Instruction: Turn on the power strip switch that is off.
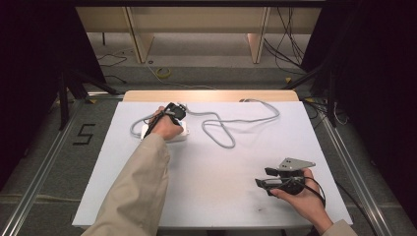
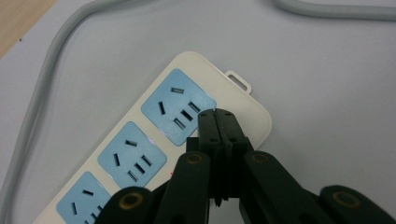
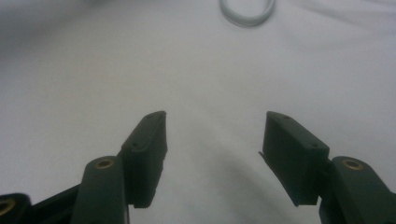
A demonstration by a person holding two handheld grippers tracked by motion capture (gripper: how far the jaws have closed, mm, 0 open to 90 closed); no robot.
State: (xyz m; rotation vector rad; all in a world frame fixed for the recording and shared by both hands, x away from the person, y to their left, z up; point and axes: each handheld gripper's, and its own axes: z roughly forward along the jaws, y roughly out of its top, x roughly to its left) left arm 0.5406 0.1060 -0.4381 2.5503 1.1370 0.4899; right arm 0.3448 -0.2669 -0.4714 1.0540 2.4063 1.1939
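Left gripper (image 2: 215, 114) is pressing down on the white power strip (image 2: 243, 116), fingers (image 2: 226, 126) shut tight together with nothing between them, tips sitting at the strip's end just beside the last blue socket (image 2: 177, 106). Likely poking a switch there, though the fingers are covering that spot, so can't confirm. Strip is lying at the far left of the worktop (image 1: 221, 167), under the left hand (image 1: 164, 125). Right gripper (image 1: 268, 183) is idling near the front right edge, fingers (image 3: 147, 154) spread wide, holding nothing, hovering over bare surface. Step in hand: toggling or pressing at the strip's end. Next move probably calls for lifting the left tips straight up without dragging the strip sideways. Counts: one power strip, three blue sockets visible in the left gripper view, one grey cable (image 1: 221, 130) looping across the worktop, two grippers.
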